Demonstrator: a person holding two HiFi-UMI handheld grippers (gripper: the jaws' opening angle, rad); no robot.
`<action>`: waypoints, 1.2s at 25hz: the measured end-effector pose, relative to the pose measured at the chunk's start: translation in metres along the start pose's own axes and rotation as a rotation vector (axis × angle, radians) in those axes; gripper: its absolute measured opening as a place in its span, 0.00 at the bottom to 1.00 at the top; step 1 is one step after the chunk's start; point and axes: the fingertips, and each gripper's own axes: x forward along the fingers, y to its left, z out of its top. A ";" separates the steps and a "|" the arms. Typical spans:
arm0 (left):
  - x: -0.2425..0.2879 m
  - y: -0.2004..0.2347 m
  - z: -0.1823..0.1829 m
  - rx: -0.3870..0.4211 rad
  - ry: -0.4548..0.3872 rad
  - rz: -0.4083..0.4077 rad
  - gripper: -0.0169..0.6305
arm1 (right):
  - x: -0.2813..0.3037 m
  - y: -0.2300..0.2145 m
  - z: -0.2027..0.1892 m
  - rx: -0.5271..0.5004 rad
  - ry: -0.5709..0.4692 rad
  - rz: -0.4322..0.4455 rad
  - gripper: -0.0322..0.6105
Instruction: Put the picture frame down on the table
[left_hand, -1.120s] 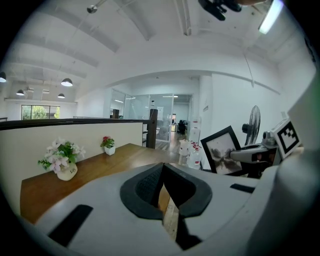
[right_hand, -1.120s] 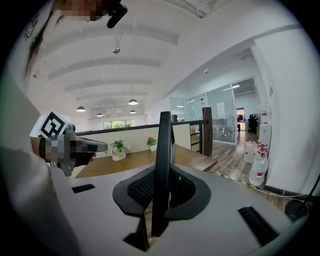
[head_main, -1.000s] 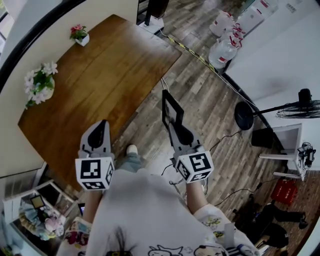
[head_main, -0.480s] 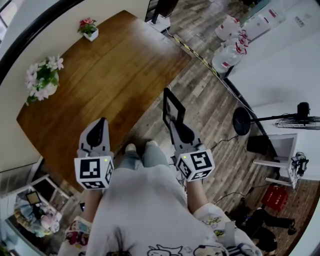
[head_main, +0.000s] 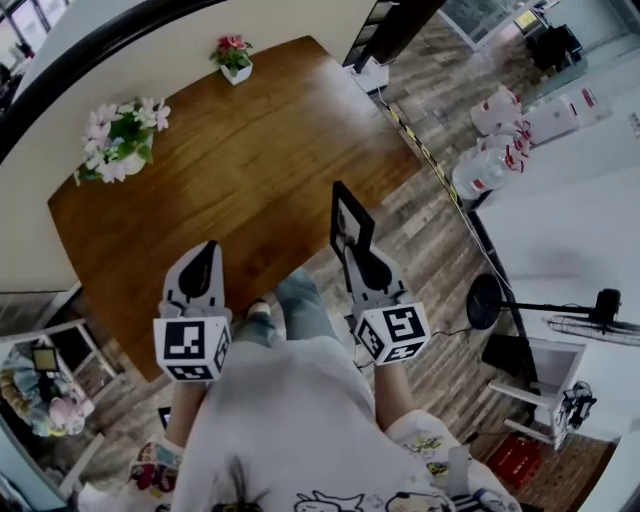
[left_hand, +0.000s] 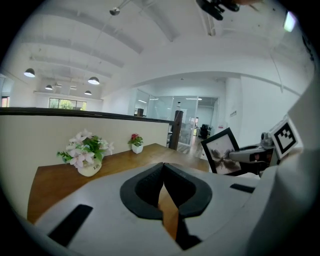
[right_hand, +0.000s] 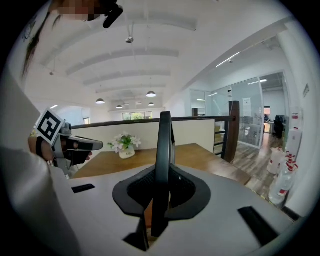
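Upper left of the head view: a round white pot of pink-and-white flowers with green leaves (head_main: 118, 140). To its right, near the top edge, stands a small square white pot of red flowers (head_main: 233, 57). Behind both runs a cream half-height wall with a black top rail (left_hand: 50, 135). Upper right: clear plastic water bottles with red labels (head_main: 490, 165) stand on the grey-brown wood-plank floor (head_main: 440, 250), beside a yellow-and-black striped strip (head_main: 420, 148). Right edge: a black pedestal fan (head_main: 487, 300). Round pendant ceiling lamps (right_hand: 151, 94) hang overhead.
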 end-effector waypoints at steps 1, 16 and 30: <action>0.002 0.005 0.002 -0.012 -0.004 0.026 0.03 | 0.010 -0.001 0.005 -0.012 0.002 0.026 0.11; 0.041 0.060 0.030 -0.147 -0.048 0.463 0.03 | 0.175 -0.003 0.069 -0.169 0.022 0.487 0.11; 0.049 0.060 0.039 -0.187 -0.064 0.665 0.03 | 0.223 0.006 0.085 -0.222 0.016 0.708 0.11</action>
